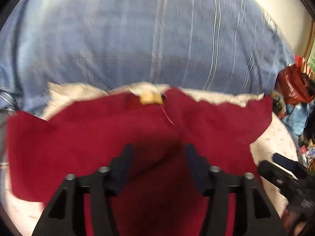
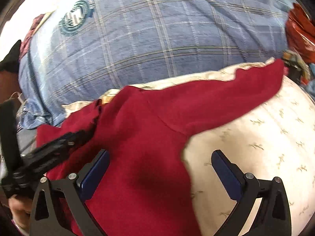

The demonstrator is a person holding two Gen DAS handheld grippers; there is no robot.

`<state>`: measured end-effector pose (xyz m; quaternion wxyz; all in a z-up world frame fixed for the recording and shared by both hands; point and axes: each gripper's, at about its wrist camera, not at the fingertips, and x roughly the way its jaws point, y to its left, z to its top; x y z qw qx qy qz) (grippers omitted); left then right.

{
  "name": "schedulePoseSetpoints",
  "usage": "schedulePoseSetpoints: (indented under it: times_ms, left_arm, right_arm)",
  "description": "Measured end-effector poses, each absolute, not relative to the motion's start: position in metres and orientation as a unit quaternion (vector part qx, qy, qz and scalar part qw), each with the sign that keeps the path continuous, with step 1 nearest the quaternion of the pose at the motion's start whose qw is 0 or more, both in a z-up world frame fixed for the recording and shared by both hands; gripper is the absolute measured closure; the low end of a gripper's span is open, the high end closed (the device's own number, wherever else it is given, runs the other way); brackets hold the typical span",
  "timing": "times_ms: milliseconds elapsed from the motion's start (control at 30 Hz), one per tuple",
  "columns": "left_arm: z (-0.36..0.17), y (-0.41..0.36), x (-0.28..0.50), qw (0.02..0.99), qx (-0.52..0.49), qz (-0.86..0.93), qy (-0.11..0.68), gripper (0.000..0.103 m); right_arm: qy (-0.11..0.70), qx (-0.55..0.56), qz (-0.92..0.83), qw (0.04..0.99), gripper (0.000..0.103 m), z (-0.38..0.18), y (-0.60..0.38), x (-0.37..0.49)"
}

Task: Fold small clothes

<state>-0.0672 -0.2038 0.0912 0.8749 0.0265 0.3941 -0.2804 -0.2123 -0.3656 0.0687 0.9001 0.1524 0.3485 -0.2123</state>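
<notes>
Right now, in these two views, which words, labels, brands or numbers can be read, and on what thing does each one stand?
No text can be read in either view.
Tan neck label on the red garment: motion-blurred, nothing readable.
Round green emblem on a pale blue fabric beside the blue plaid blanket: light marks in the middle, too blurred to read.
White floral sheet: sprig pattern only, no words.
</notes>
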Motion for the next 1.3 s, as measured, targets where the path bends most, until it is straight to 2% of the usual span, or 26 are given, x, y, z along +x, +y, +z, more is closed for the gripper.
schedulePoseSetpoints:
  times_ms: [100,233,400,433,500,533,667,800,967,1100,1133,1200,1233,1300]
  left_arm:
    - [0.113,-0.155,-0.078,0.902,0.041,-0.234,0.359,0.036]
    - [0.116,-0.084,-0.079,0.929,0.045,-0.126,0.345,0.036]
    - [0.099,-0.029,-0.069,0.938,-0.020,-0.041,0.343,0.036]
    - [0.093,-0.025,-0.066,0.939,-0.028,-0.036,0.342,0.036]
    - [0.087,-0.022,-0.060,0.938,-0.035,-0.028,0.343,0.036]
    - [0.084,-0.022,-0.057,0.937,-0.038,-0.027,0.346,0.036]
    - [0.077,-0.021,-0.049,0.938,-0.042,-0.024,0.345,0.036]
    - [0.074,-0.007,-0.043,0.938,-0.056,-0.016,0.341,0.036]
    - [0.078,-0.007,-0.046,0.944,-0.061,-0.024,0.322,0.036]
    - [0.071,-0.021,-0.047,0.942,-0.044,-0.045,0.331,0.036]
    - [0.070,-0.024,-0.047,0.940,-0.041,-0.051,0.334,0.036]
    - [0.068,-0.029,-0.046,0.938,-0.036,-0.061,0.339,0.036]
    - [0.068,-0.030,-0.047,0.937,-0.034,-0.065,0.340,0.036]
    - [0.068,-0.033,-0.047,0.937,-0.028,-0.074,0.341,0.036]
  right_arm:
    - [0.350,0.152,-0.169,0.909,0.001,0.070,-0.352,-0.199]
    - [0.352,0.124,-0.135,0.918,0.009,0.069,-0.331,-0.170]
    - [0.360,0.088,-0.109,0.922,0.019,0.070,-0.310,-0.119]
    - [0.369,0.080,-0.106,0.920,0.023,0.067,-0.306,-0.109]
    - [0.398,0.061,-0.101,0.910,0.044,0.055,-0.299,-0.088]
    - [0.411,0.059,-0.097,0.905,0.064,0.049,-0.297,-0.080]
    - [0.426,0.058,-0.108,0.897,0.083,0.029,-0.295,-0.069]
    - [0.384,0.093,-0.095,0.913,0.095,0.054,-0.300,-0.090]
    - [0.311,0.093,-0.114,0.939,0.096,0.103,-0.311,-0.136]
    - [0.336,0.078,-0.193,0.919,0.095,0.091,-0.345,-0.140]
    - [0.362,0.085,-0.195,0.907,0.089,0.080,-0.355,-0.136]
    - [0.404,0.098,-0.213,0.884,0.086,0.067,-0.367,-0.134]
    - [0.399,0.103,-0.223,0.883,0.085,0.068,-0.370,-0.138]
    - [0.364,0.104,-0.236,0.895,0.070,0.081,-0.368,-0.151]
